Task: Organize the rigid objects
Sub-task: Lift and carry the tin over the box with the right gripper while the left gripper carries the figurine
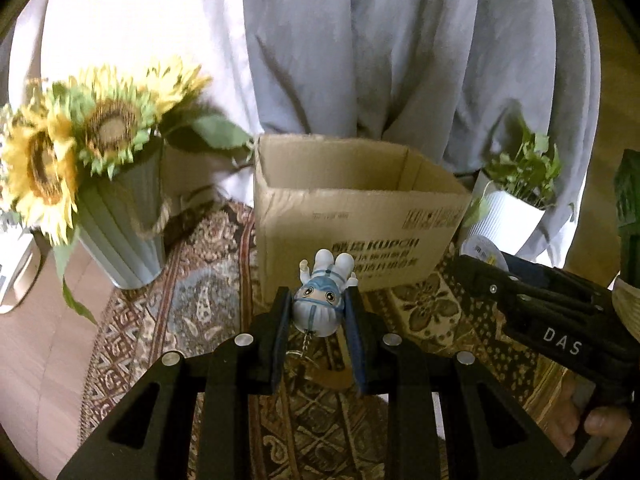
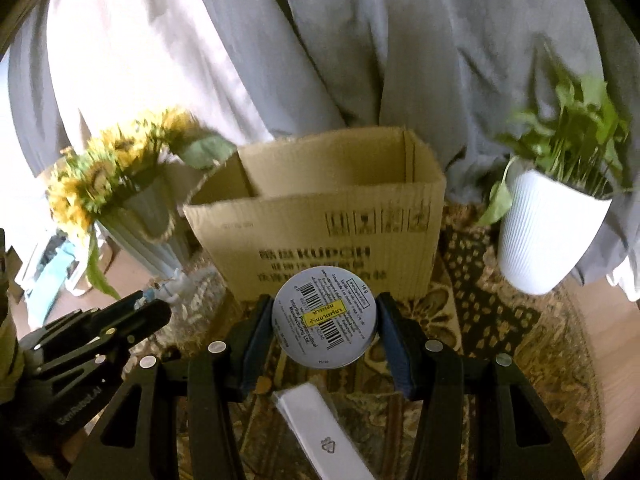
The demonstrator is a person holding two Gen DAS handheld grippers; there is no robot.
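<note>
- Left wrist view: the left gripper [image 1: 319,314] is clamped on a small figurine [image 1: 323,298], which hangs head toward the camera with a key chain below it.
- At 12 o'clock from the figurine stands an open cardboard box [image 1: 352,216]; its near rim lies above the toy and its front wall fills the space just behind.
- At 10 o'clock, a ribbed vase [image 1: 124,232] of sunflowers [image 1: 80,136] stands near the box's left edge, with a strip of rug [image 1: 192,292] free between them.
- At 2 o'clock the right gripper [image 1: 486,258] reaches in from the edge, a white potted plant [image 1: 508,204] behind it.
- Right wrist view: the right gripper [image 2: 325,322] squeezes a round tin [image 2: 325,317] by its rim, label facing the camera.
- The box [image 2: 320,224] stands at 12 o'clock, its near rim above the tin and its top open.
- At 6 o'clock a white strip [image 2: 320,432] lies on the rug below the tin.
- At 2 o'clock the plant pot [image 2: 548,232] stands apart from the box's right edge, rug showing between.
- At 9 o'clock the left gripper [image 2: 154,304] carries the figurine [image 2: 170,286], with the vase [image 2: 148,216] behind.
</note>
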